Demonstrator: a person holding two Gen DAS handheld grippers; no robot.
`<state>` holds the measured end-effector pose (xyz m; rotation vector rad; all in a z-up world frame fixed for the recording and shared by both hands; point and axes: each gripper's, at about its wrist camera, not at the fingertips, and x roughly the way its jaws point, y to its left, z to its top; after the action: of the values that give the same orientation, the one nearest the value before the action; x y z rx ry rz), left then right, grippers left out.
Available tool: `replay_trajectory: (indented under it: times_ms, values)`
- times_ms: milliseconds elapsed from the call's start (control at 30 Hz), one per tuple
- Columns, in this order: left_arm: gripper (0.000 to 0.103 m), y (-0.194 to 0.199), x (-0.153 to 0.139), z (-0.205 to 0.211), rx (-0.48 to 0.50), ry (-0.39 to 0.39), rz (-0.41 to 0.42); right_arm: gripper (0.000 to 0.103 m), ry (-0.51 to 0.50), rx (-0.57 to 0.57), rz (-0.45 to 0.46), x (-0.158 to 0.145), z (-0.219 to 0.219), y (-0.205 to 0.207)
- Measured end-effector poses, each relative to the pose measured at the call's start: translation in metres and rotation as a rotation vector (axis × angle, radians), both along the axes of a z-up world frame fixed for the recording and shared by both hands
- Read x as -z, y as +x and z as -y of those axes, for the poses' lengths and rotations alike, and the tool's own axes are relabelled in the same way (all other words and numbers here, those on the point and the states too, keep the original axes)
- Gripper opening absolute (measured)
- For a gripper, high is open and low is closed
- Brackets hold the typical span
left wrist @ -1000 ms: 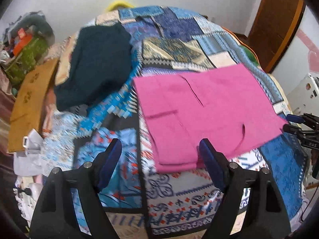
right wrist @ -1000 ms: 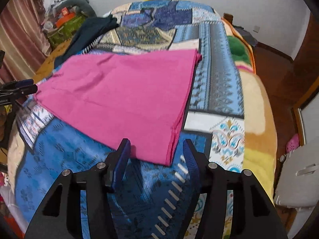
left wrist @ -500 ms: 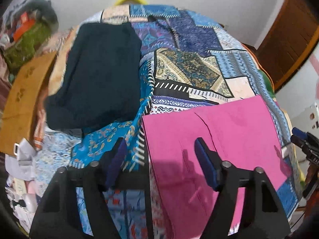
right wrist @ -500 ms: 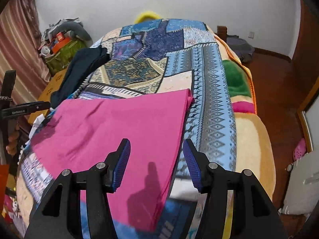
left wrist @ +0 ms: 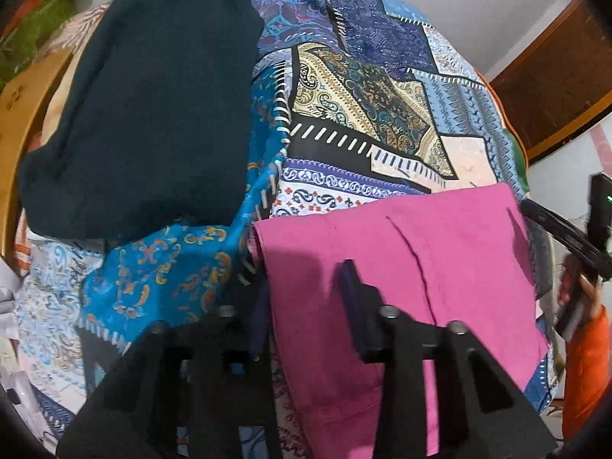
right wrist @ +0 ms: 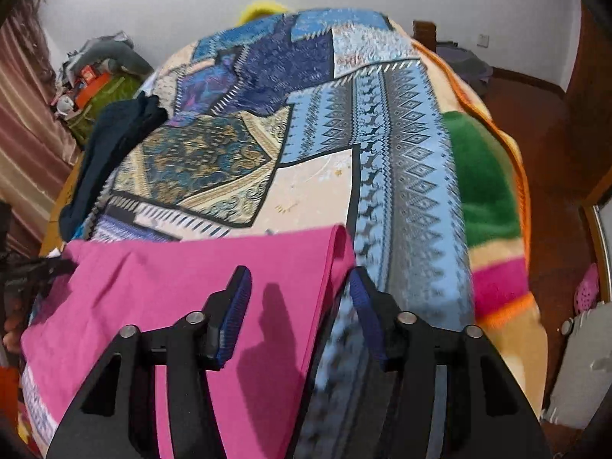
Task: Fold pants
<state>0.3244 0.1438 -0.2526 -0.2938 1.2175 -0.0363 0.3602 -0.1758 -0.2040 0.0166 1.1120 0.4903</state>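
Observation:
Pink pants (left wrist: 420, 267), folded flat, lie on a patchwork bedspread (left wrist: 363, 114). My left gripper (left wrist: 304, 279) points steeply down over their far left corner. Its jaws are closing with the pants' left edge between them, and the pads do not visibly press the cloth. In the right wrist view the pink pants (right wrist: 153, 298) fill the lower left. My right gripper (right wrist: 297, 273) straddles their right edge near the far right corner. Its jaws are closing too, with the fabric edge between them and still a gap.
A dark teal garment (left wrist: 145, 107) lies on the bed to the far left of the pants, also visible as the dark garment (right wrist: 111, 153). A wooden bed frame (left wrist: 19, 114) and clutter (right wrist: 95, 80) border the left side. A hand with an orange sleeve (left wrist: 585, 348) shows at the right.
Both grippers moved forward along the pants, from the near hem to the far corners. The left sank lower. Both pairs of jaws narrowed, the left much more.

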Motion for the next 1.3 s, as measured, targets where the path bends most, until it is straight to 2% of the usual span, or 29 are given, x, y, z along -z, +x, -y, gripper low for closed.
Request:
replay_trajectory:
  times_ms: [33, 67, 133, 167, 267, 433, 633, 700, 767, 833, 900, 967, 1033, 1100, 1200, 1300]
  values:
    - [0.011, 0.0, -0.001, 0.001, 0.0, 0.011, 0.006, 0.03, -0.012, -0.002, -0.022, 0.006, -0.002, 0.007]
    - [0.005, -0.001, -0.003, 0.004, 0.005, 0.04, 0.016, 0.025, -0.028, -0.004, -0.047, 0.013, -0.005, 0.013]
    - [0.004, -0.003, -0.006, 0.006, 0.017, 0.073, 0.036, 0.012, -0.058, -0.014, -0.074, 0.026, -0.009, 0.02]
    - [0.003, -0.006, -0.009, 0.009, 0.028, 0.101, 0.055, 0.01, -0.072, -0.021, -0.067, 0.028, -0.01, 0.02]
    - [0.004, -0.013, -0.012, 0.014, 0.044, 0.196, 0.09, 0.008, -0.119, -0.056, -0.028, 0.031, -0.014, 0.014]
    - [0.005, -0.017, -0.007, 0.024, 0.049, 0.337, 0.091, 0.007, -0.175, -0.073, 0.0, 0.034, -0.017, 0.007]
    - [0.009, -0.02, -0.019, 0.033, 0.079, 0.406, 0.098, 0.009, -0.226, -0.075, 0.016, 0.022, -0.021, 0.005]
    - [0.015, -0.024, -0.03, 0.036, 0.094, 0.419, 0.127, 0.009, -0.237, -0.055, 0.047, 0.008, -0.023, 0.002]
    - [0.032, -0.026, -0.04, 0.041, 0.103, 0.438, 0.166, 0.012, -0.23, -0.059, 0.106, -0.011, -0.028, -0.007]
    - [0.042, -0.024, -0.051, 0.045, 0.111, 0.445, 0.203, 0.016, -0.193, -0.099, 0.14, -0.029, -0.038, -0.017]
    - [0.044, -0.02, -0.06, 0.048, 0.107, 0.427, 0.235, 0.018, -0.156, -0.144, 0.155, -0.042, -0.052, -0.027]
    - [0.045, -0.015, -0.066, 0.052, 0.085, 0.424, 0.249, 0.024, -0.112, -0.2, 0.154, -0.051, -0.069, -0.037]
    - [0.052, -0.01, -0.066, 0.053, 0.081, 0.412, 0.243, 0.047, -0.082, -0.241, 0.139, -0.05, -0.09, -0.043]
    - [0.058, -0.003, -0.06, 0.056, 0.095, 0.392, 0.224, 0.057, -0.058, -0.288, 0.119, -0.045, -0.108, -0.05]
    - [0.061, 0.004, -0.044, 0.06, 0.123, 0.376, 0.171, 0.06, -0.063, -0.327, 0.077, -0.029, -0.127, -0.055]
    - [0.065, 0.006, -0.023, 0.061, 0.154, 0.347, 0.093, 0.061, -0.053, -0.337, -0.025, -0.006, -0.137, -0.055]
